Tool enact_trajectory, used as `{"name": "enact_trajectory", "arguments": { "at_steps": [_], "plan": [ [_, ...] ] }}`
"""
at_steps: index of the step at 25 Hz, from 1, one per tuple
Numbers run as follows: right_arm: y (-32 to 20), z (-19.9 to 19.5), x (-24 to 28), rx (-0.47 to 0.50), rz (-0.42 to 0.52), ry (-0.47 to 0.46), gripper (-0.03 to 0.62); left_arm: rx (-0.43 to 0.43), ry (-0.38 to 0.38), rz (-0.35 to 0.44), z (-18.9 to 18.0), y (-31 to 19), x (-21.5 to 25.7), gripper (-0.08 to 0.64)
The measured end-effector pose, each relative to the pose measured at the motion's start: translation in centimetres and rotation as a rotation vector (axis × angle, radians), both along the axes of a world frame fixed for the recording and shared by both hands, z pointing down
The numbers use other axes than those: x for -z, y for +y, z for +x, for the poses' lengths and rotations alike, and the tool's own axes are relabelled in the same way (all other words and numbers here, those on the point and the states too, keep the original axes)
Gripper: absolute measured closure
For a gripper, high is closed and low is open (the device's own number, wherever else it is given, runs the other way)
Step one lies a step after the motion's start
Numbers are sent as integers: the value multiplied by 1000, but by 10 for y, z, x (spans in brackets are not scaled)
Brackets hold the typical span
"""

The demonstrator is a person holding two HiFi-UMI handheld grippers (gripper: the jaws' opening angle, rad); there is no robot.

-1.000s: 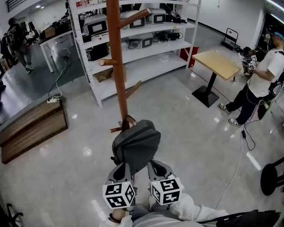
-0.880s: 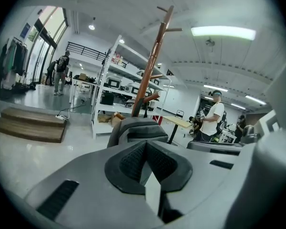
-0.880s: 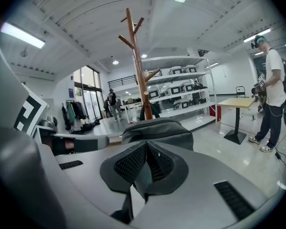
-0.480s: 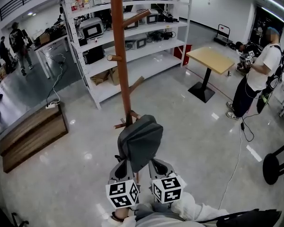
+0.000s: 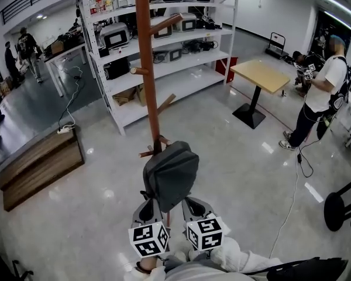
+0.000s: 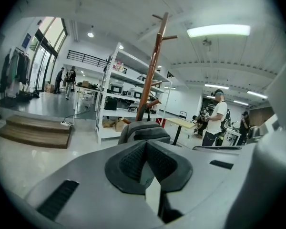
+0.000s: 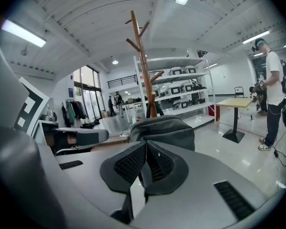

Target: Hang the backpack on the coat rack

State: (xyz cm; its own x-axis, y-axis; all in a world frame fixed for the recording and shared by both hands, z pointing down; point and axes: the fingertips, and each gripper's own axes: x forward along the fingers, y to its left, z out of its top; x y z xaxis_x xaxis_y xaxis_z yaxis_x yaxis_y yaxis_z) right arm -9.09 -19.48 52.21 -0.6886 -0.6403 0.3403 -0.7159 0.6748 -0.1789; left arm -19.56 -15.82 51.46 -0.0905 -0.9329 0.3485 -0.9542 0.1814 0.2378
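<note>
Now, left gripper (image 6: 146, 146) and right gripper (image 7: 146, 145) each have their pads pressed together, pinching the thin dark straps (image 7: 121, 208) of the grey backpack (image 5: 171, 174). The bag is held up just before the coat rack (image 5: 146, 69). The rack's foot is hidden behind the bag, and its top is cut off in the head view.

- Left gripper (image 6: 146, 162): smooth grey shell with dark slots (image 6: 58, 199) and black ribbed pads (image 6: 132, 160).
- Right gripper (image 7: 144, 165): same grey shell and black ribbed pads.
- Each bears a white cube (image 5: 148, 240) with black square markers.
- White sleeves (image 5: 237, 255).
</note>
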Motion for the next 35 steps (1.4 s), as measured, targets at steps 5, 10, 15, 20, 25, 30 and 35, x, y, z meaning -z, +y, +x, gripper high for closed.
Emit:
{"name": "enact_trajectory", "arguments": {
  "at_steps": [5,10,15,20,25,30,35],
  "plan": [
    [3,-2,3,26,14,5,578,-17,19,-1,10,-1,0,558],
    [3,2,2,41,9,5,578,-34,18,9,21,-5,1,558],
    [5,7,0,48,6,15,578,-36,-5,8,26,-4,0,558],
    [2,9,1,47,21,21,579,-36,16,11,28,-6,0,558],
    [2,10,3,49,22,17,580,-31,14,15,28,-7,4,558],
    [2,12,3,47,19,10,579,-27,16,20,29,-5,7,558],
    [4,15,3,48,18,15,580,-33,48,58,31,-4,13,558]
  ]
}}
